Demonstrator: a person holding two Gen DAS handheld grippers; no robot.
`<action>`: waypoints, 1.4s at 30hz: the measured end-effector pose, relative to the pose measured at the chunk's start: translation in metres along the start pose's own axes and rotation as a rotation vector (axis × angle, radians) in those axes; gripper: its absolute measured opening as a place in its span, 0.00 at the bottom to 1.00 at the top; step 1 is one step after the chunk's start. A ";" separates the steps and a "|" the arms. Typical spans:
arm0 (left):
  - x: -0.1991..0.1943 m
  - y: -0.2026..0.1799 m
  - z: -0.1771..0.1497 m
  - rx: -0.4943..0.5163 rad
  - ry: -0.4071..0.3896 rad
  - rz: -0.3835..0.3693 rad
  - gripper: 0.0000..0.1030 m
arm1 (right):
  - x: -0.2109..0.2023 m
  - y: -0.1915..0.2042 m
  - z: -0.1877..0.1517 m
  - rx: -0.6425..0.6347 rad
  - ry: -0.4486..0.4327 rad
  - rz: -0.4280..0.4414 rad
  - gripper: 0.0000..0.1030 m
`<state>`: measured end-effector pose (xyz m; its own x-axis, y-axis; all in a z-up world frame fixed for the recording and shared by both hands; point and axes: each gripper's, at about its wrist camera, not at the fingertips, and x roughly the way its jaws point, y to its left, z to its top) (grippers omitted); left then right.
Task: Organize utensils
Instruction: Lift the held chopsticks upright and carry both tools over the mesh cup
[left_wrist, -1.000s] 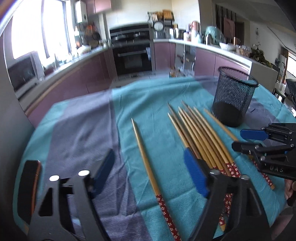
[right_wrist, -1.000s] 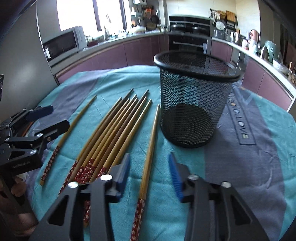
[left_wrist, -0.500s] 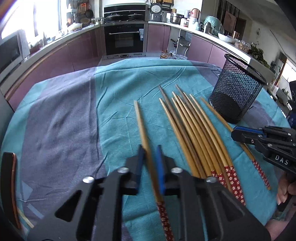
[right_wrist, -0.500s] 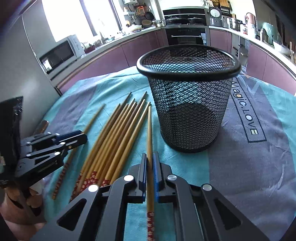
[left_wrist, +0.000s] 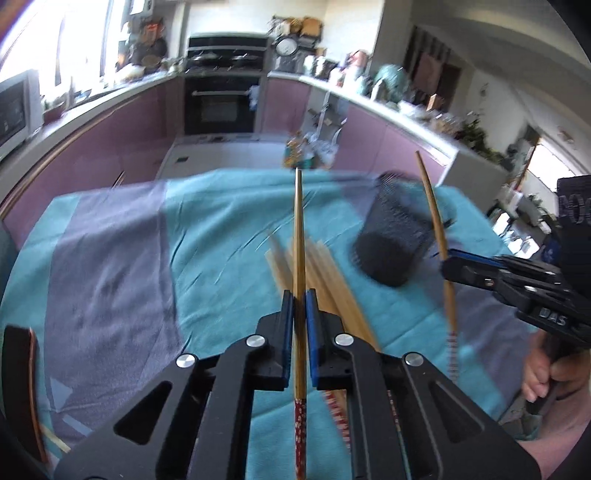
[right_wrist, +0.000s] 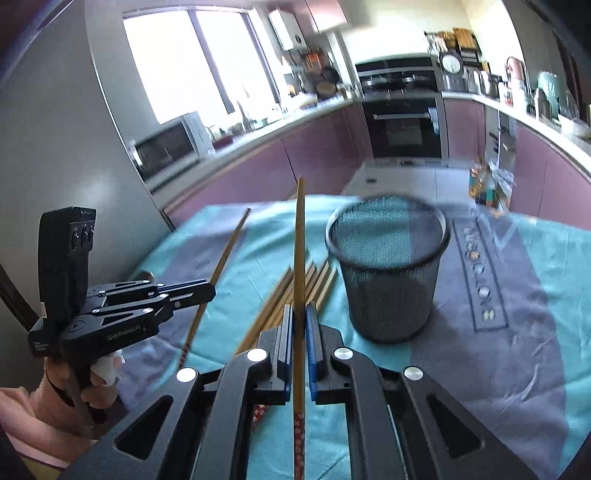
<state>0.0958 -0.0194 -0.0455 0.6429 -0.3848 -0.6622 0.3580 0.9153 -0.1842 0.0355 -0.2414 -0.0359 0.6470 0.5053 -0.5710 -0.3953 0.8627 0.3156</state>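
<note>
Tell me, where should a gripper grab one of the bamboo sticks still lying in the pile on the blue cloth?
Best around the bare bamboo middle of a thin bamboo chopstick in the pile, coming down from above with the jaws either side of its width. They lie flat and packed side by side, so the outermost one is probably easiest. The left gripper and right gripper already hold theirs that way.

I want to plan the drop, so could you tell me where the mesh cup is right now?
In the right wrist view the mesh cup stands upright on the tablecloth, just right of the loose chopsticks and ahead-right of the right gripper.
</note>
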 end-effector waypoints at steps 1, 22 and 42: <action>-0.006 -0.003 0.005 0.004 -0.013 -0.020 0.07 | -0.005 0.000 0.003 -0.002 -0.019 0.005 0.06; -0.079 -0.071 0.123 0.039 -0.299 -0.262 0.07 | -0.083 -0.012 0.100 -0.089 -0.313 -0.030 0.06; 0.061 -0.088 0.102 0.108 -0.072 -0.155 0.07 | 0.007 -0.047 0.098 -0.076 0.021 -0.104 0.06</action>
<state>0.1725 -0.1351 0.0047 0.6199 -0.5310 -0.5777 0.5247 0.8280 -0.1980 0.1224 -0.2763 0.0191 0.6735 0.4123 -0.6135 -0.3760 0.9057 0.1959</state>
